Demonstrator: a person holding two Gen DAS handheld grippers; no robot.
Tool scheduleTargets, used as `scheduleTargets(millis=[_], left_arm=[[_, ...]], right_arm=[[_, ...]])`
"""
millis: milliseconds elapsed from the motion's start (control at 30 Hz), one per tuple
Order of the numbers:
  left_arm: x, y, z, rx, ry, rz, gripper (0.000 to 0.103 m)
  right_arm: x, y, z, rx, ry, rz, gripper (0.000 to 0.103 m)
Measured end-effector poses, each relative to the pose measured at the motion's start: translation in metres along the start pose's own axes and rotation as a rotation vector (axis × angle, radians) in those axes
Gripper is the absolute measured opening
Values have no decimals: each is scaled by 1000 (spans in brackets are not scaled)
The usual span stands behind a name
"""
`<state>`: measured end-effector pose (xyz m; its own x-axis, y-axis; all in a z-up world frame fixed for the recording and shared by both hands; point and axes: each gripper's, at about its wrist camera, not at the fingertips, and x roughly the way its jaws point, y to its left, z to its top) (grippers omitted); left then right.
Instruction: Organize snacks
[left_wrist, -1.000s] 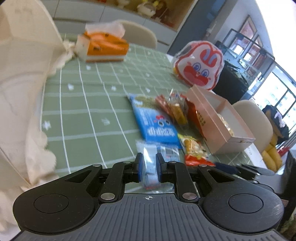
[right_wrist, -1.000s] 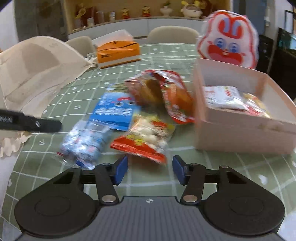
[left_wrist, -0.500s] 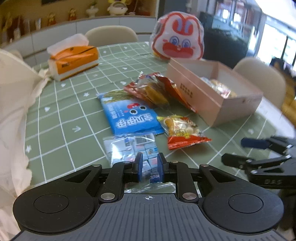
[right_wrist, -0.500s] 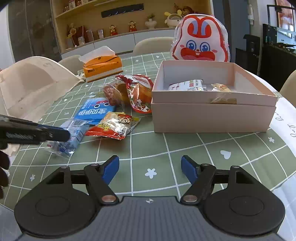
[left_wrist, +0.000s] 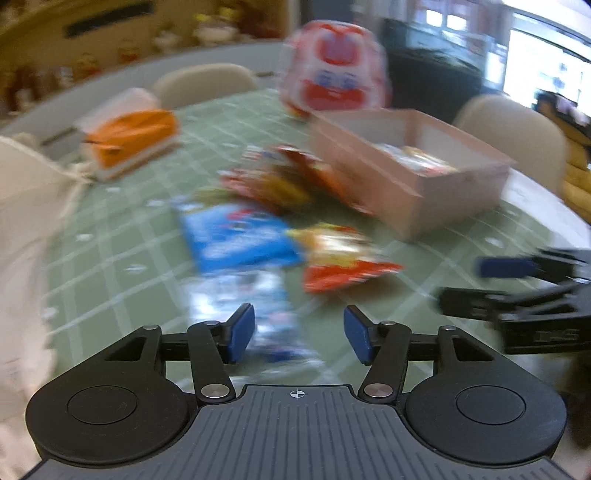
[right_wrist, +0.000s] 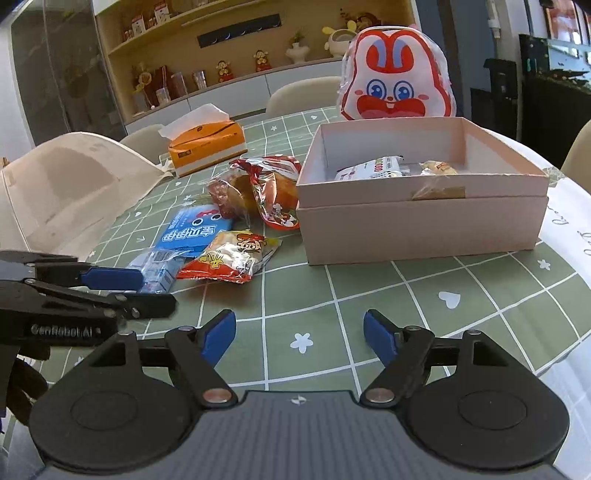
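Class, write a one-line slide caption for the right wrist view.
Right gripper open above the green tablecloth; snack packets lie beside a pink box.

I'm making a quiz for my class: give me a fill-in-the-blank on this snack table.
The pink box has its lid ____.
The tissue box is coloured ____.
The blue packet lies on the ____ tablecloth.
Between the right gripper fingers there is ____.

Missing: off; orange; green; nothing
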<state>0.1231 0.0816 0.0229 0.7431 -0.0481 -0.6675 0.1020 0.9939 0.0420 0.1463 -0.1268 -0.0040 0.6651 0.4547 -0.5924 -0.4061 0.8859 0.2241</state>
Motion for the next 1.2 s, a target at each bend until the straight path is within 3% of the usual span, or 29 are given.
scheduleTargets(millis=[67,167,400,600,733,900,1000,1200], left_arm=[[1,11,-1,-47,-12,55,58],[4,28,1,-149,-5,21,59],[16,11,4,10,-22,81,63],[11,13,-5,48,-22,125,63],[9,21,-8,21,-23,94,64],[12,20,-6,32,-16,49,81],[9,23,-9,42,-28,50,79],[11,41,-14,-30,-8,39,79]], right_arm=[[0,-1,0,6,-2,4,77],[0,-1,0,6,-1,4,77],[0,1,-1,-8,2,-5,78],[1,5,-1,-30,11,-12,80],[3,11,-1,-70,26,-32,83],[5,17,-1,-111,44,-46,86],[5,18,-2,-120,47,-53,86],[7,19,-2,-132,52,-58,87]])
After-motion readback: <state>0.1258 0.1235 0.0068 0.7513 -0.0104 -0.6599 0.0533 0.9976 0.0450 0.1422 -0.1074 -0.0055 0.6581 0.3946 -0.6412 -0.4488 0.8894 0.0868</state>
